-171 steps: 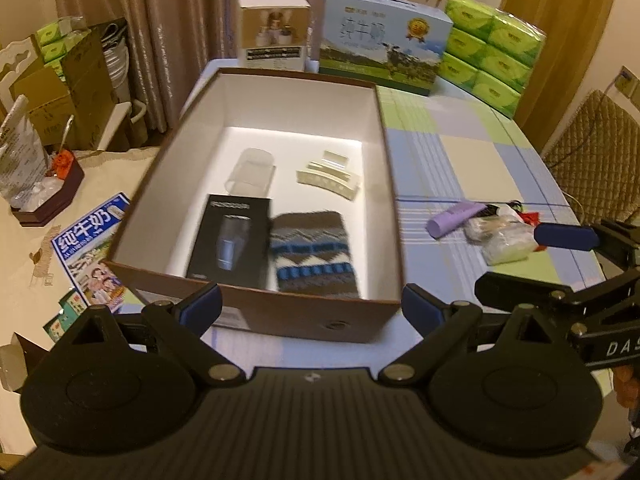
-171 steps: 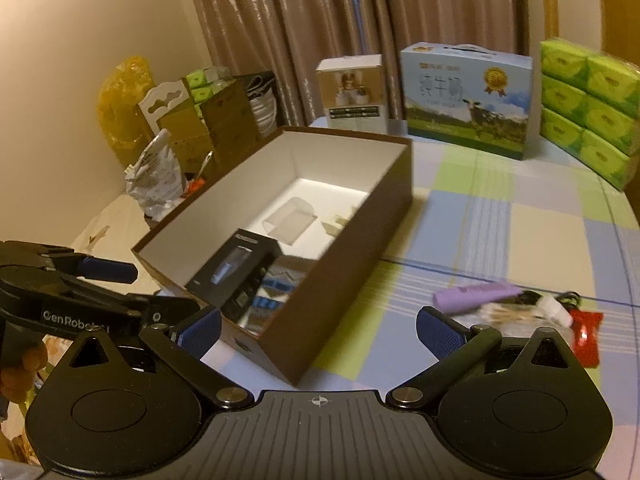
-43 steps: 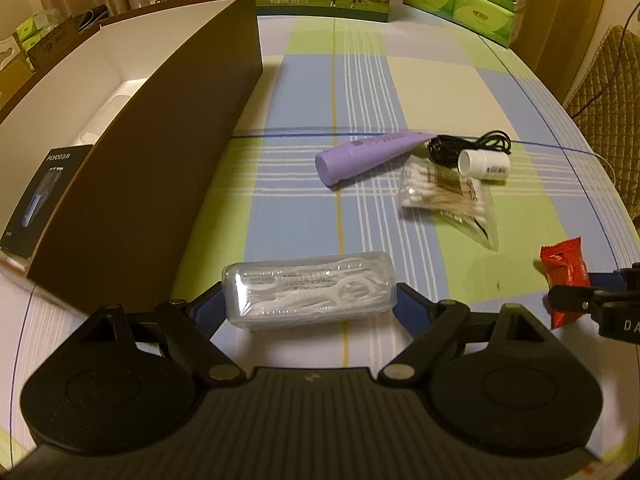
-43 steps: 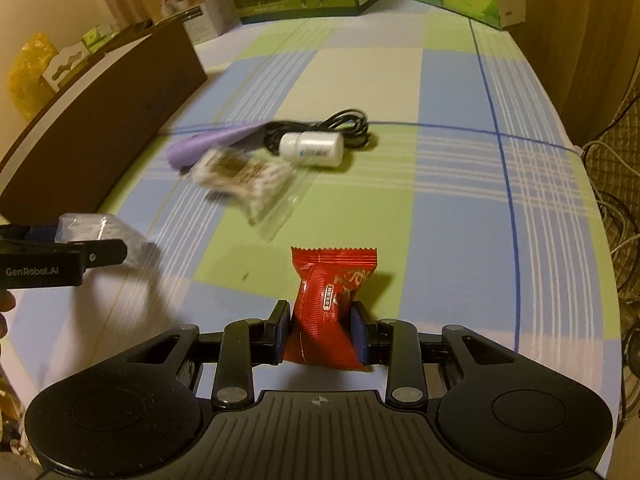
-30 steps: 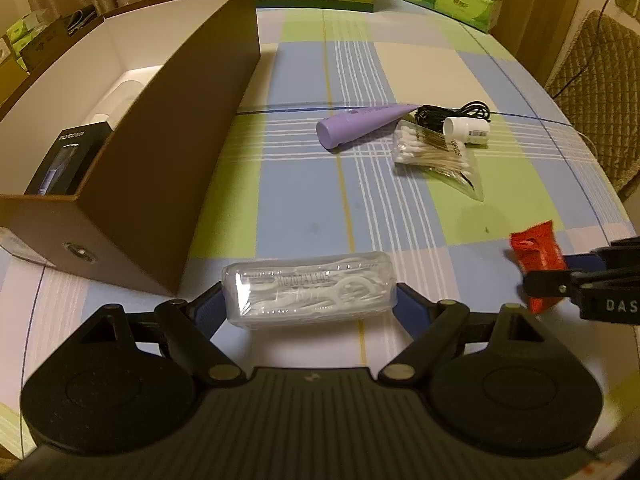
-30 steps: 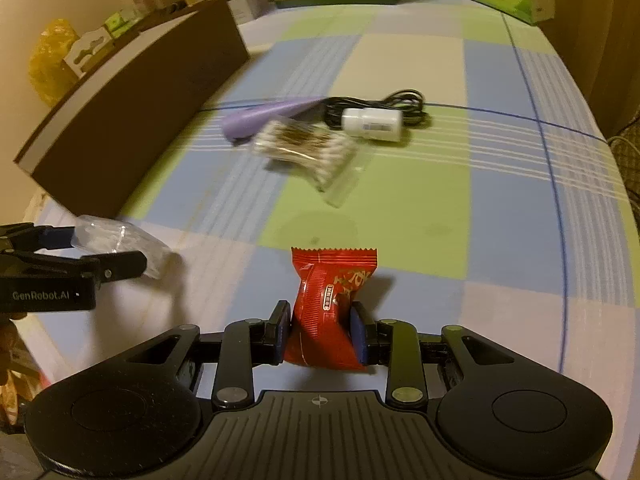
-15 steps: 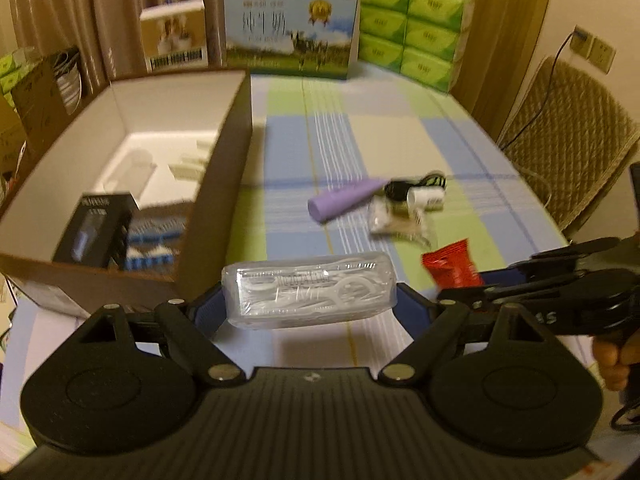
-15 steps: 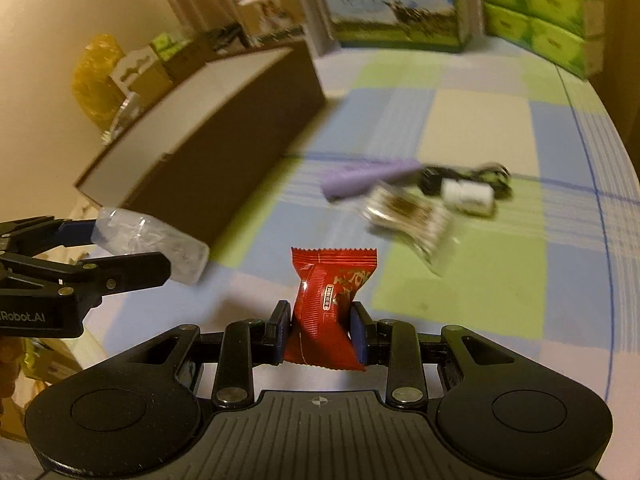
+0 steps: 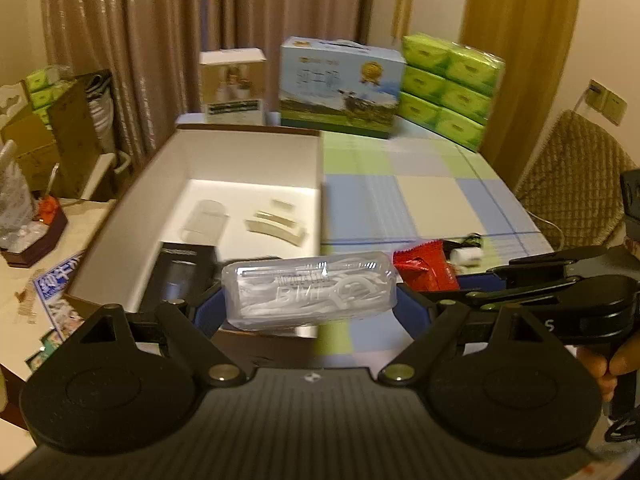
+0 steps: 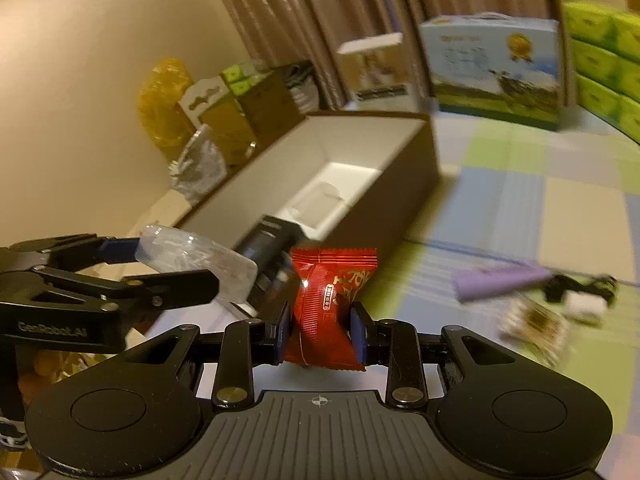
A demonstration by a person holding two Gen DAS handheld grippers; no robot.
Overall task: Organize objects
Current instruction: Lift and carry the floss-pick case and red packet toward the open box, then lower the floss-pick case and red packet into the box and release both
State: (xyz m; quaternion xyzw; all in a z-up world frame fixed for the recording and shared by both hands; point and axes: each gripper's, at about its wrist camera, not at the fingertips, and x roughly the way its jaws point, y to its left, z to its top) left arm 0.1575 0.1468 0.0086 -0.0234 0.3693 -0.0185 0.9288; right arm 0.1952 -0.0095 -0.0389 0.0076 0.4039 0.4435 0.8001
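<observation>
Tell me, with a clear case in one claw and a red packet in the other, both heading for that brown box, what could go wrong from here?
1. The left gripper and right gripper are close together, so they might bump over the brown box.
2. The clear case is held only at its ends and may slip.
3. Dropped carelessly, the red packet could land on the black box already inside.

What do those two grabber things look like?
Both are black plastic. The left gripper and the right gripper each have a ribbed body, two round discs, silver rivets, thin linkage bars and blue pads. Pale lettering runs along the side of each. No sleeve shows.
</observation>
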